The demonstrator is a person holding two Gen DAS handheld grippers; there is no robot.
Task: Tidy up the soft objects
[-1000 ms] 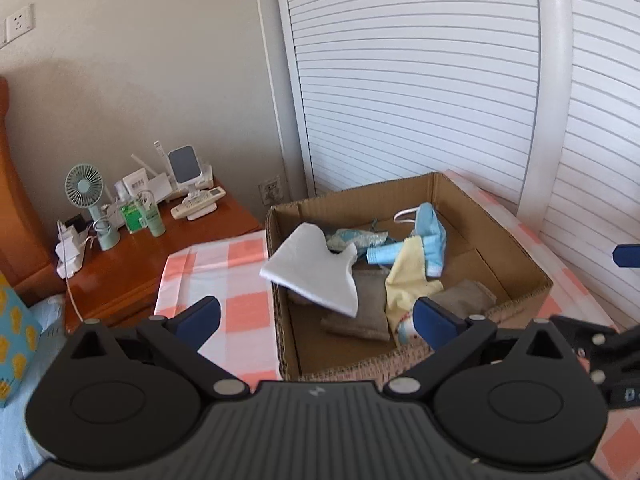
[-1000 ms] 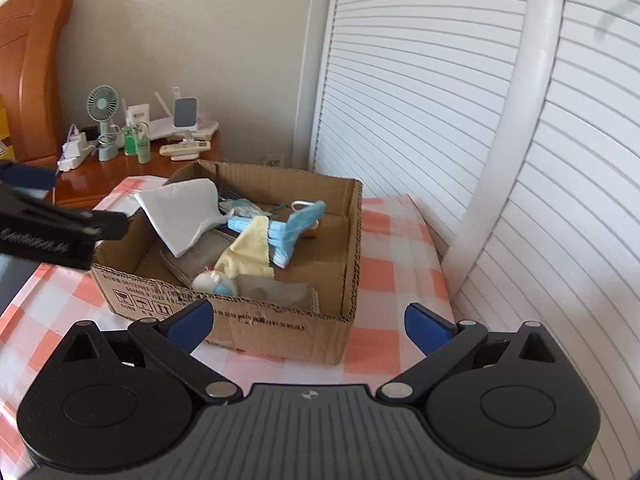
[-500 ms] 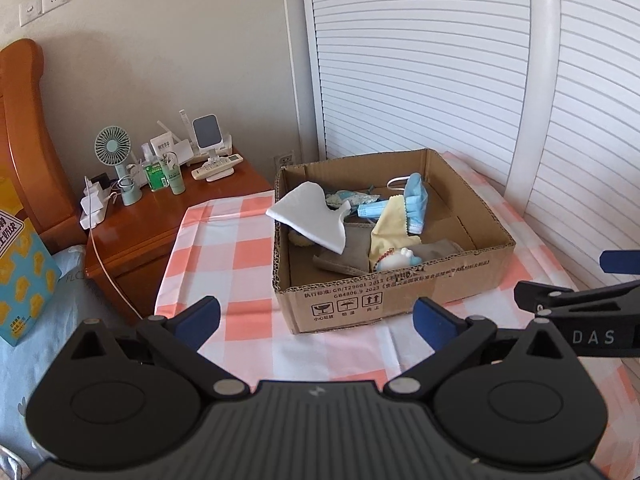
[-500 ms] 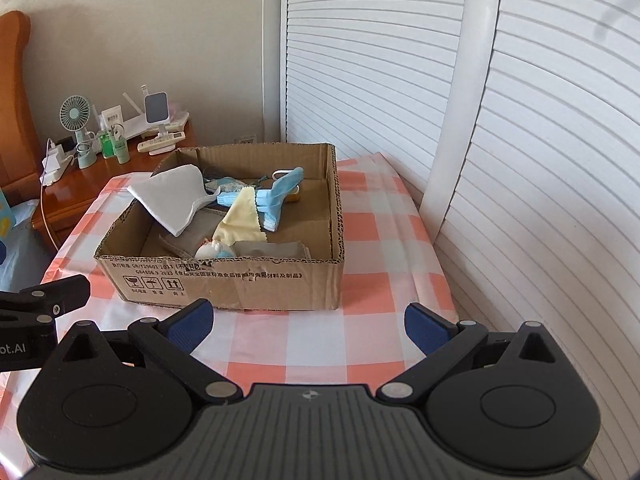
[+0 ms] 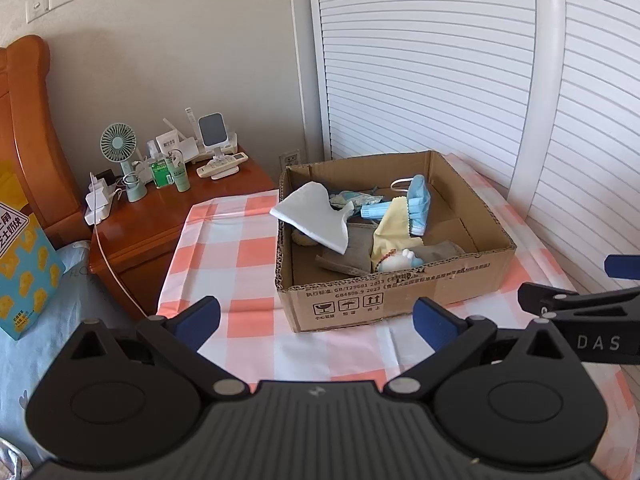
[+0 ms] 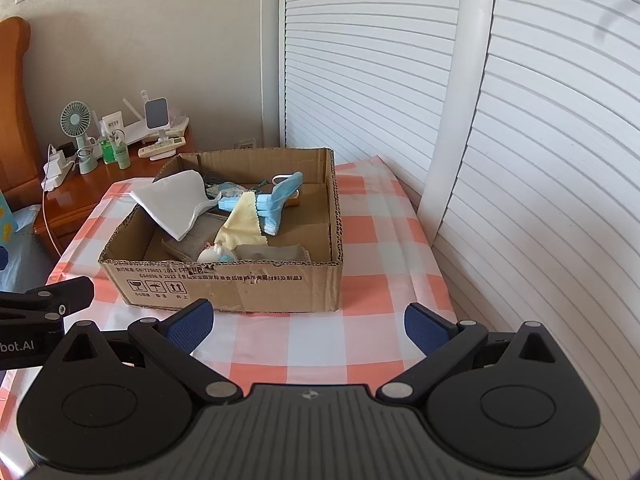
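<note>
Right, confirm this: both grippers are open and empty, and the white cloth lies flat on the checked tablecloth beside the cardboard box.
Not quite. The white cloth is draped over the cardboard box's left wall, as the right wrist view shows. The left gripper and right gripper are indeed open and empty.

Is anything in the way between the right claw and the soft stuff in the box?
Yes: the box's near wall stands between the open right gripper and the soft things, such as the white cloth inside. Only bare checked tablecloth lies before the wall. From above, nothing visible blocks the way.
</note>
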